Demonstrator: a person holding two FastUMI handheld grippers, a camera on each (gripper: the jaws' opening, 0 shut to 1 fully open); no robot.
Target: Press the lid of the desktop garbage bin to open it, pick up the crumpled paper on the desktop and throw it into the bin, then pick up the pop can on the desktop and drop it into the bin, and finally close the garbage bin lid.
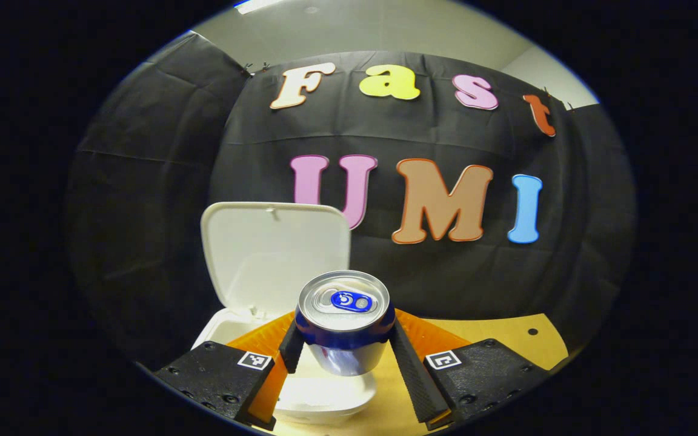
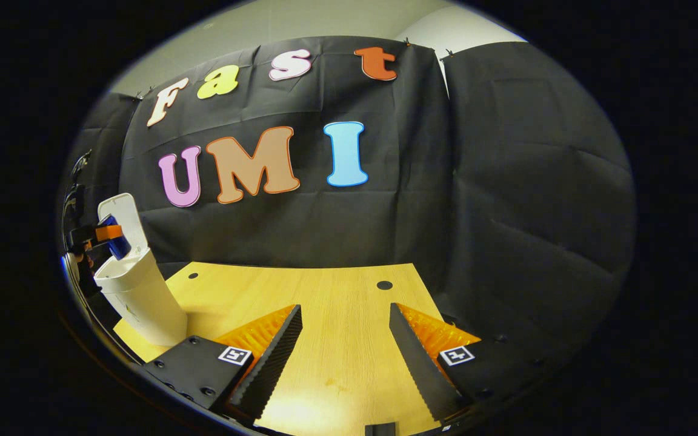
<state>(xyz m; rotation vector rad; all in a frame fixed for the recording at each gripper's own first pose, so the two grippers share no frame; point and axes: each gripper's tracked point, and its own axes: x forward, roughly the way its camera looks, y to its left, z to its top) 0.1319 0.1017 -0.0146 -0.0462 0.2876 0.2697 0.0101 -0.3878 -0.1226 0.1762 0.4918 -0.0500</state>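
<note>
Left gripper view, left to right: the garbage bin (image 1: 325, 396) sits at 7 o'clock, its lid (image 1: 273, 254) raised upright behind the opening. The left gripper (image 1: 344, 354) clamps the pop can (image 1: 344, 321) with one finger on each side of the can body. The can is upright, held above the bin's open mouth (partly over its right edge). The can top carries a coloured pull tab; no brand text is legible. Square coded markers sit on both finger mounts. The wooden table (image 1: 506, 339) is exposed at 4 o'clock, with one small dark hole near its far edge.

Right gripper view, left to right: at 9 o'clock the bin (image 2: 140, 297) stands near the table's left edge, lid (image 2: 122, 221) up, with the can (image 2: 117, 242) held over it by the other gripper. The right gripper (image 2: 346, 351) is at 6 o'clock, fingers spread wide with nothing between them, over bare table (image 2: 337, 290). Open tabletop extends ahead to the far edge at 12 o'clock, where two dark holes are visible. The table's right edge runs toward 4 o'clock.
</note>
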